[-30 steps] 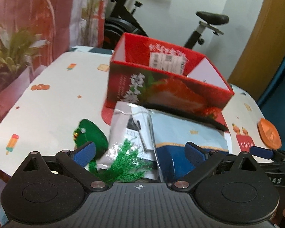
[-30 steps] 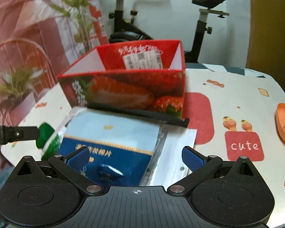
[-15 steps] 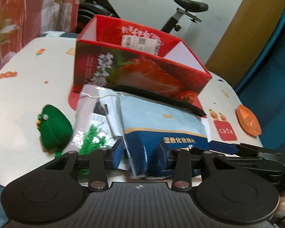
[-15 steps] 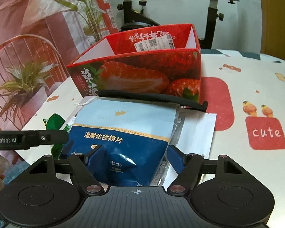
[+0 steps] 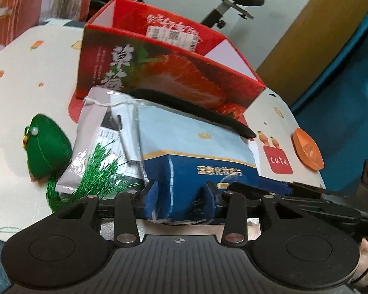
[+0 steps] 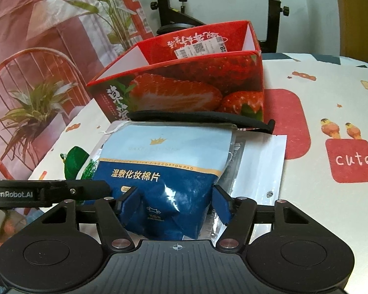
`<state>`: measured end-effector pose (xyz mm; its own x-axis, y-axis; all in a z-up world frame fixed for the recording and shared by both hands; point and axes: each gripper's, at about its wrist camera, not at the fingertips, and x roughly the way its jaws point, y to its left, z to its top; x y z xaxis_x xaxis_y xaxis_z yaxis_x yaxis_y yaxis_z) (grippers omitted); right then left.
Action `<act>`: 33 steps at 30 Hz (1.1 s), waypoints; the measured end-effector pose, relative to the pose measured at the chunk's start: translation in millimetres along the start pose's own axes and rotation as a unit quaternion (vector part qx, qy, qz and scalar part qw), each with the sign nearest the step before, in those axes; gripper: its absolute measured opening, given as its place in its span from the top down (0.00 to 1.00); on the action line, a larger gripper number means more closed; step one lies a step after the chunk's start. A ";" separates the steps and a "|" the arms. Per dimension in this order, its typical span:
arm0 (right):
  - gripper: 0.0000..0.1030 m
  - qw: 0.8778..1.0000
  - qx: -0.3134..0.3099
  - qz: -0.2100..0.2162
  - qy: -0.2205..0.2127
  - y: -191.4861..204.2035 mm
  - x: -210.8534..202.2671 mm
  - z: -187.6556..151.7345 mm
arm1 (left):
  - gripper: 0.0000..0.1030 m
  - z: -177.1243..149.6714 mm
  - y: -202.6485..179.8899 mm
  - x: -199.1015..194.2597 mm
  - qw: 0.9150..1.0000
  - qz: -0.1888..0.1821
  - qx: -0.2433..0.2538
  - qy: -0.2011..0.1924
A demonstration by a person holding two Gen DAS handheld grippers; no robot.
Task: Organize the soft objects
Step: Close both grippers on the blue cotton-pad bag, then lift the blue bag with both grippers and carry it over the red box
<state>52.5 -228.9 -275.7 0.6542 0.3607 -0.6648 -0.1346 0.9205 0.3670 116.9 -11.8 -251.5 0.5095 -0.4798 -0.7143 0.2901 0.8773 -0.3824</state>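
A blue and pale-blue cotton pad bag [image 5: 196,152] lies on the table in front of a red strawberry box [image 5: 159,68]. My left gripper [image 5: 181,196] is shut on the bag's near end. My right gripper [image 6: 175,204] is shut on the same bag [image 6: 166,161], squeezing its dark blue end. The open-topped box [image 6: 184,83] stands just behind the bag. A green felt pouch with a tassel [image 5: 49,147] lies left of the bag. A silver foil packet [image 5: 98,132] lies under the bag's left side.
A black strap [image 6: 203,117] lies between bag and box. A clear plastic sleeve [image 6: 260,166] lies under the bag's right side. An orange disc [image 5: 308,150] sits at the table's right edge. An exercise bike, a plant and a red chair stand beyond the table.
Both grippers closed from wide open onto the near end of the cotton pad bag, which now bulges between the fingers. Both cameras moved closer to the bag.
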 end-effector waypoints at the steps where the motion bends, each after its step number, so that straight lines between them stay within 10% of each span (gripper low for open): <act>1: 0.42 1.000 0.002 0.002 0.000 -0.9 0.1 -0.2 | 0.59 -0.1 3.3 0.6 1.000 0.000 -0.006 0.002; 33: 0.60 0.995 -0.068 0.024 -0.074 33.8 -40.1 26.5 | 0.55 12.0 -11.2 -41.0 0.996 -0.014 0.031 -0.081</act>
<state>41.4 -216.2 -219.4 0.7460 0.3875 -0.5416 -0.2605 0.9183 0.2982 102.5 -2.1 -211.0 0.6233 -0.5040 -0.5979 0.3523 0.8636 -0.3607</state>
